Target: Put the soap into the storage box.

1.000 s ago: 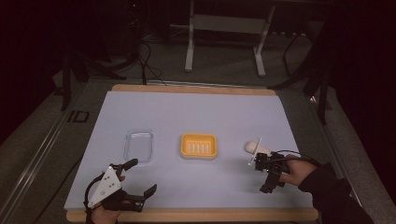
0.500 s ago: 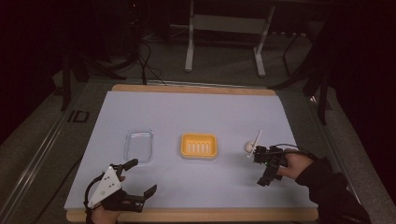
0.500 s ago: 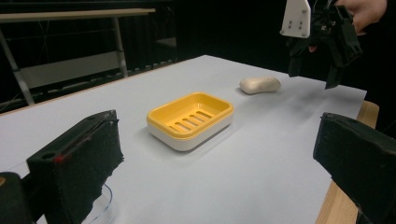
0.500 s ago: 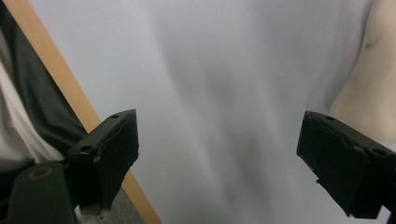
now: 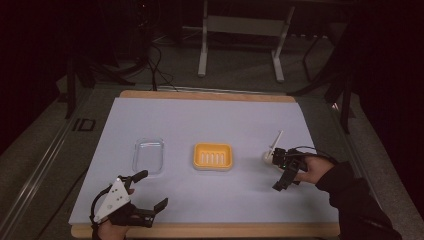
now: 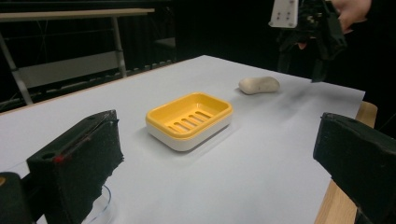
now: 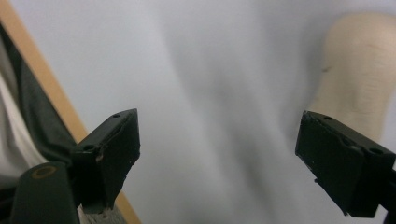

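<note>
A beige bar of soap (image 5: 267, 157) lies on the white table cover, right of a yellow soap dish (image 5: 213, 156) with a slotted floor. My right gripper (image 5: 276, 171) hovers over the soap's near side, open and tilted down. In the right gripper view the soap (image 7: 359, 84) sits just beyond the right jaw, outside the gap of the right gripper (image 7: 226, 158). My left gripper (image 5: 150, 190) rests open near the front left edge. The left gripper view looks between the wide-apart jaws of the left gripper (image 6: 217, 168) at the dish (image 6: 189, 120) and the soap (image 6: 259, 84).
A clear plastic tray (image 5: 148, 155) lies left of the dish. The table's wooden front edge (image 5: 210, 231) runs close to both hands. Metal stand legs (image 5: 202, 55) rise beyond the far edge. In the left gripper view the other hand's gripper (image 6: 313, 28) hangs above the soap.
My right gripper has crept forward and slightly left, closer to the soap. The left gripper, dish, tray and soap have stayed put.
</note>
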{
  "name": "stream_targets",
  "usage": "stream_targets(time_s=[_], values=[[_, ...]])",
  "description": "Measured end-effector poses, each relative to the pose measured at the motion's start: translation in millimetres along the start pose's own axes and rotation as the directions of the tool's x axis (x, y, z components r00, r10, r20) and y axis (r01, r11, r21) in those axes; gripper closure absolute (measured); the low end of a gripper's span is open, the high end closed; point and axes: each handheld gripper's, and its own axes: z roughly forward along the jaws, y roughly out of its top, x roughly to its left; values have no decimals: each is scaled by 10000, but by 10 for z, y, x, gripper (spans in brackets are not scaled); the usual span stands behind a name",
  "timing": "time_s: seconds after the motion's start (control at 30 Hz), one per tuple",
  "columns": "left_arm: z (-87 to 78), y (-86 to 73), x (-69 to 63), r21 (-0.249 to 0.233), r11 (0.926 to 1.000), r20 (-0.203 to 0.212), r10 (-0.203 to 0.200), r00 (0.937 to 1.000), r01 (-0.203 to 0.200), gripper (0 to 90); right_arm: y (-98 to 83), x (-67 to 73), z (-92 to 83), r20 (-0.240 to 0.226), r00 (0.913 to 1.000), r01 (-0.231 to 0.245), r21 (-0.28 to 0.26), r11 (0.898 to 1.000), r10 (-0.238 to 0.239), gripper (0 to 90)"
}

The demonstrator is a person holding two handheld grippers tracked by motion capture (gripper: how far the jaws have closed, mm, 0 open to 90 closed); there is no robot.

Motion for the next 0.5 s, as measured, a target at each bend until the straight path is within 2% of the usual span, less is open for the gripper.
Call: stream_targets(time_s=[0.13,0.27,0.5], values=[[0,0,3,-43,10000,-37,-41,10000,41,12,14,-77,2,172,9998,134,-5,9999,-133,145],[-3,-1,5,-42,10000,-57,-50,10000,50,12,8,-186,10,415,9991,51,-64,10000,-48,147],[4,-3,2,-42,10000,-44,-28,10000,28,12,14,-270,7,831,9965,89,-272,9996,-66,146]])
